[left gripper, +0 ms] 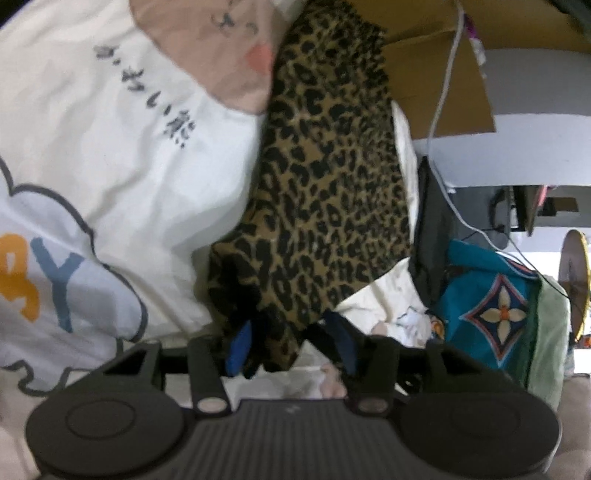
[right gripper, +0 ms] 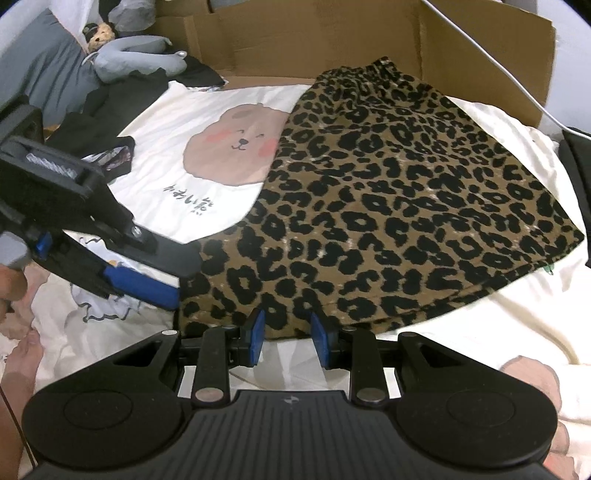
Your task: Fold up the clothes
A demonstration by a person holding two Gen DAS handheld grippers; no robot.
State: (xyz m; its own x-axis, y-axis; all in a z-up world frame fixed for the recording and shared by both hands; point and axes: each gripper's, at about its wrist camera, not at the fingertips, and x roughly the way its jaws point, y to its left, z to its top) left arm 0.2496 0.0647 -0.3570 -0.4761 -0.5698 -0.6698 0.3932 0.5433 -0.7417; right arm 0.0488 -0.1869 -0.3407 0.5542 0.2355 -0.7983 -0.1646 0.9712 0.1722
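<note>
A leopard-print garment (right gripper: pixel 388 206) lies spread over a white T-shirt with a bear print (right gripper: pixel 207 147). My right gripper (right gripper: pixel 288 332) is at the garment's near hem, jaws a little apart, with the hem edge between the blue pads (right gripper: pixel 319 338). My left gripper (right gripper: pixel 181 284) reaches the garment's near left corner from the left. In the left wrist view, the leopard garment (left gripper: pixel 325 184) runs down between the left gripper's (left gripper: pixel 290 343) spread fingers, bunched there with a gap beside it. The bear T-shirt (left gripper: pixel 129 129) fills the left.
A cardboard box (right gripper: pixel 332 33) stands behind the clothes, with a white cable (right gripper: pixel 498 62) across it. A grey plush (right gripper: pixel 136 55) and black clothes (right gripper: pixel 103 107) lie at the back left. A teal patterned cloth (left gripper: pixel 491 306) sits right of the left gripper. A hand (right gripper: pixel 11 284) is at the left edge.
</note>
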